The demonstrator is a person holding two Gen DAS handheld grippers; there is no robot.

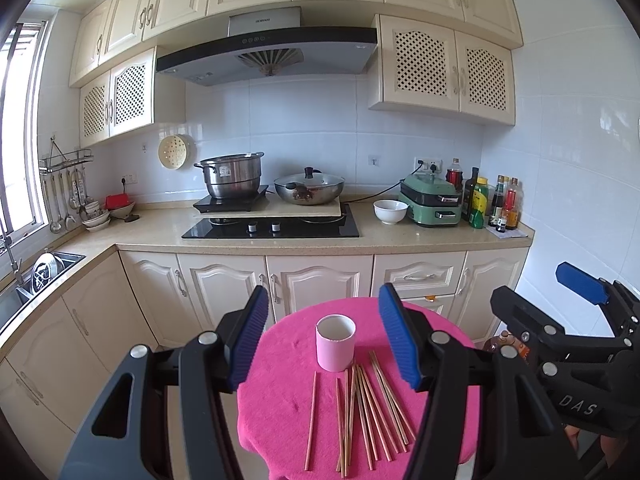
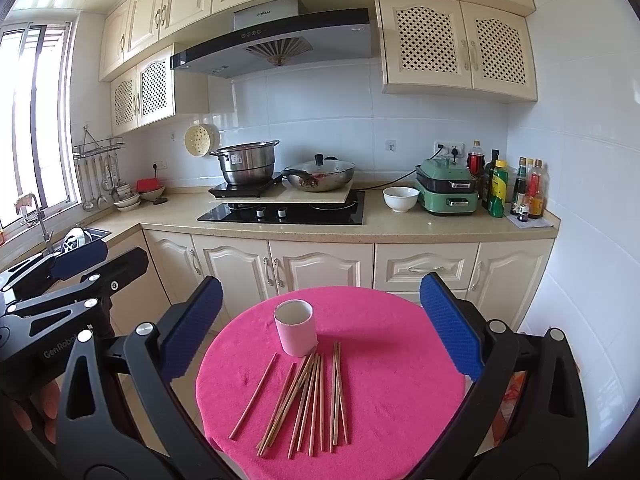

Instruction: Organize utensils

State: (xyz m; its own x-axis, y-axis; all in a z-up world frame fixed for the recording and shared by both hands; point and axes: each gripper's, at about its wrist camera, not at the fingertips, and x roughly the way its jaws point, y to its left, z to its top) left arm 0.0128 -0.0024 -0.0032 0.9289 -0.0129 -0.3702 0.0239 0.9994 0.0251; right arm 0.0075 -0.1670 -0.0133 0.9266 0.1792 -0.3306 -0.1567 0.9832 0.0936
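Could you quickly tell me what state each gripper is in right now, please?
Left gripper: open, holding nothing, above the chopsticks.
Right gripper: open, holding nothing.

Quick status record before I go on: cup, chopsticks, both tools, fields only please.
surface: round table with pink cloth
cup: pink cup, upright, nothing visible inside it, at the far middle of the cloth
chopsticks: loose chopsticks lying flat in front of the cup, one single chopstick apart on the left
left tool: open, holding nothing, above the table
right tool: open, holding nothing, above the table
progress: no chopstick in the cup yet
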